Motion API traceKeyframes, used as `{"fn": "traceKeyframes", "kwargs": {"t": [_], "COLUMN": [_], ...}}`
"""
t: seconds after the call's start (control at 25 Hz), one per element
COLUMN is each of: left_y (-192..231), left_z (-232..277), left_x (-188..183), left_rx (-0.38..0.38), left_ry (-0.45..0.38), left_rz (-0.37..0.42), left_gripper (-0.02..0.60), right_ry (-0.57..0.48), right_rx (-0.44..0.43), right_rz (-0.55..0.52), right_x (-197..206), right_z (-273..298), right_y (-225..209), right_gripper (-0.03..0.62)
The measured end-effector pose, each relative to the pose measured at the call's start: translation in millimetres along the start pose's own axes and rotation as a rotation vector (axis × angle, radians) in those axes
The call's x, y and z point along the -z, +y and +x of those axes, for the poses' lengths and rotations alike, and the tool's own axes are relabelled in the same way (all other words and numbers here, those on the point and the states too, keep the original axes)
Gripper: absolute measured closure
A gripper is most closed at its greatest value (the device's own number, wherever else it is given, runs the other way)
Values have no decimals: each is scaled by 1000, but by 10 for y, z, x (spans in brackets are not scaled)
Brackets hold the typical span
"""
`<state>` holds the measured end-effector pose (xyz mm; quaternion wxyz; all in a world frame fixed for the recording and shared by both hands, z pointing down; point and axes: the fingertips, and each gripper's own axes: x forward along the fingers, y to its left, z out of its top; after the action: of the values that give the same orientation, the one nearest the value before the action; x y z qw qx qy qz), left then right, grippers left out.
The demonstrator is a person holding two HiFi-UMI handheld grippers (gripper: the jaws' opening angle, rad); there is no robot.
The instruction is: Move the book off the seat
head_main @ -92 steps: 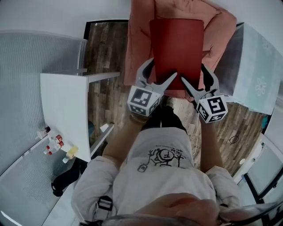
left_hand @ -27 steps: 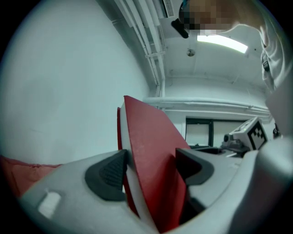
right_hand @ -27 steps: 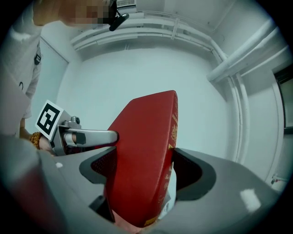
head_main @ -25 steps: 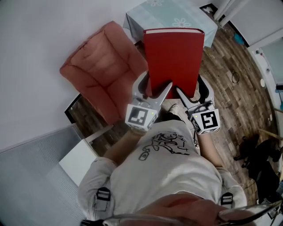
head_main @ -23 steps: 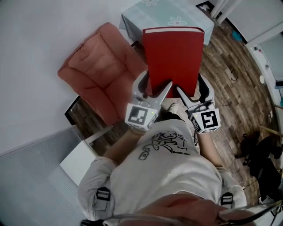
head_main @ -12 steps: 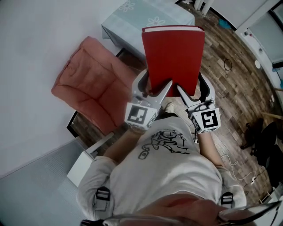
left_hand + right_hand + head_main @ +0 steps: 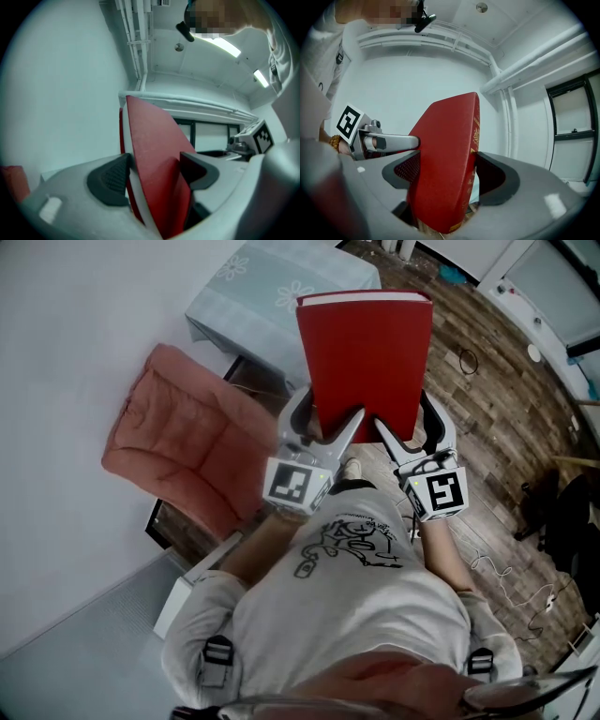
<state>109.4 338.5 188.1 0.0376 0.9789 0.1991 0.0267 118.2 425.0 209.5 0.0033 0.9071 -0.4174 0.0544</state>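
A red hardcover book is held flat in the air in front of the person, clear of the pink seat cushion at the left. My left gripper is shut on the book's near left corner, and its pads clamp the cover from both sides. My right gripper is shut on the near right corner, with the spine and its gold lettering between the pads.
A pale blue cloth-covered table with flower prints stands beyond the cushion, partly under the book. Wood floor spreads to the right with cables and dark objects. A white wall fills the left.
The person has kept turning with the book held in both grippers. The pink cushion has slid further left and down in the head view, and the blue table has come under the book's far edge.
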Motion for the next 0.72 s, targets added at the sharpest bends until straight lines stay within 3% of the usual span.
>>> {"fn": "traceKeyframes", "kwargs": {"t": [0.72], "left_y": [-188], "left_z": [861], "left_x": [95], "left_rx": [120], "left_ry": [3], "left_rz": [-39], "left_gripper": [250], "right_ry": [1], "right_rx": [149], "right_rz": [2], "right_x": [57], "right_z": [-12], "right_y": [-791], "right_gripper": [220]}}
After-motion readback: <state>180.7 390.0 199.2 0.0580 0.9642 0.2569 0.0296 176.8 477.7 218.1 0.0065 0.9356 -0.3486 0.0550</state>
